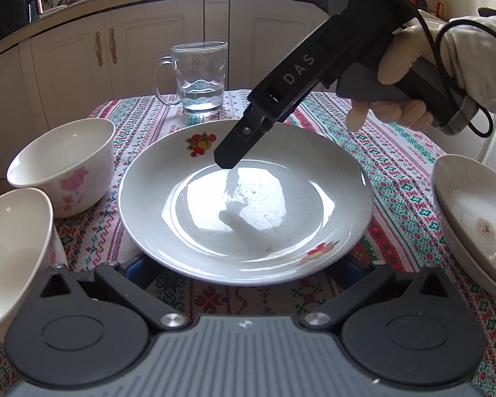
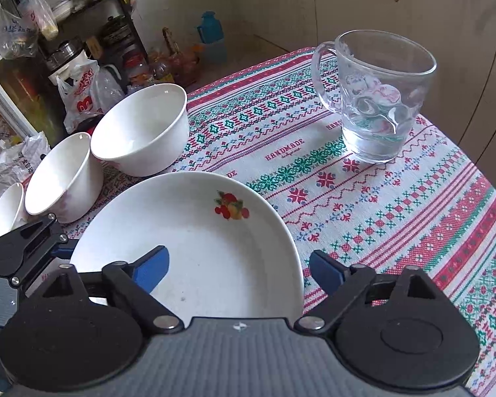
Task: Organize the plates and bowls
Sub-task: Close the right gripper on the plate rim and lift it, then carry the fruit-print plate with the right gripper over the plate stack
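Note:
A white plate with fruit prints [image 1: 248,205] lies mid-table; it also shows in the right wrist view [image 2: 195,238]. My left gripper [image 1: 241,273] is open, its blue fingers mostly hidden under the plate's near rim. My right gripper [image 2: 238,271] is open and straddles the plate's right rim, one blue finger [image 2: 152,269] over the plate, the other outside. From the left wrist view the right gripper [image 1: 228,160] hangs over the plate's far side. Two white bowls [image 1: 66,165] [image 1: 13,248] stand left of the plate. A second stack of plates [image 1: 473,218] sits at the right.
A glass mug with some water [image 1: 200,76] stands behind the plate, also in the right wrist view [image 2: 380,99]. A patterned tablecloth [image 2: 396,215] covers the table. A third bowl [image 2: 3,211] stands at the far left. Cabinets and clutter surround the table.

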Demonstrator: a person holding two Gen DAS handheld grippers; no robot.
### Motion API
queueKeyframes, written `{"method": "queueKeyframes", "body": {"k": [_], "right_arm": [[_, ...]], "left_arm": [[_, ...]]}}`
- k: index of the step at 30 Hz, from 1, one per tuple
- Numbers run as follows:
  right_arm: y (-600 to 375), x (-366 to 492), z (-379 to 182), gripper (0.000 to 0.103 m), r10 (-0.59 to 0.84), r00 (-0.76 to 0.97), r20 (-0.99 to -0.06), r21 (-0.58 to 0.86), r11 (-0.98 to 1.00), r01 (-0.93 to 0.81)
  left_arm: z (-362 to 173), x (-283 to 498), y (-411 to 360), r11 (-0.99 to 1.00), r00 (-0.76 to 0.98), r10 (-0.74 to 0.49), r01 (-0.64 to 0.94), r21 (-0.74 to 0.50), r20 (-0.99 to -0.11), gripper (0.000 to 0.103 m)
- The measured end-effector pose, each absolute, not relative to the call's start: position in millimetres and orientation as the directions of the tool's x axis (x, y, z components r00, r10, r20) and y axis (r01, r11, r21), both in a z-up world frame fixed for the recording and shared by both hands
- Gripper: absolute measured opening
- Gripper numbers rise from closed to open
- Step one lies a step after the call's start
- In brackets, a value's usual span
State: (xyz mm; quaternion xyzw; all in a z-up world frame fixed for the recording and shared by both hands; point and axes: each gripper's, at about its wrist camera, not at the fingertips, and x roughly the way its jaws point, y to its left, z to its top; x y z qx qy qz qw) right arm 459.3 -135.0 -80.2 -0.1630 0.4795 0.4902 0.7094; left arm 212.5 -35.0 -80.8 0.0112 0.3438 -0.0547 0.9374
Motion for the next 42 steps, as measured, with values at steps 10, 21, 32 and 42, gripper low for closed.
{"method": "queueKeyframes", "body": {"k": [10, 21, 32, 42], "right_arm": [[-139.7, 466.9, -84.7, 0.087, 0.584, -0.013, -0.811, 0.340, 0.453, -0.824], [-153.9, 460.1, -79.0, 0.087, 0.609, -0.024, -0.793, 0.385, 0.470, -0.794], [-171.0, 430.6, -65.1, 0.087, 0.612, -0.002, -0.791, 0.387, 0.497, -0.777], [-194.4, 394.7, -38.4, 0.087, 0.637, 0.053, -0.769, 0.374, 0.516, -0.771]], "left_arm": [[-80.7, 211.7, -36.0, 0.994, 0.758, -0.084, 0.109, -0.001, -0.646, 0.103], [-73.9, 207.9, -39.1, 0.988, 0.738, -0.078, 0.148, 0.048, -0.670, 0.102], [-54.1, 184.3, -44.5, 0.971, 0.732, -0.116, 0.225, 0.077, -0.671, 0.101], [-31.7, 159.5, -54.9, 0.948, 0.735, -0.167, 0.303, 0.098, -0.657, 0.101]]}}
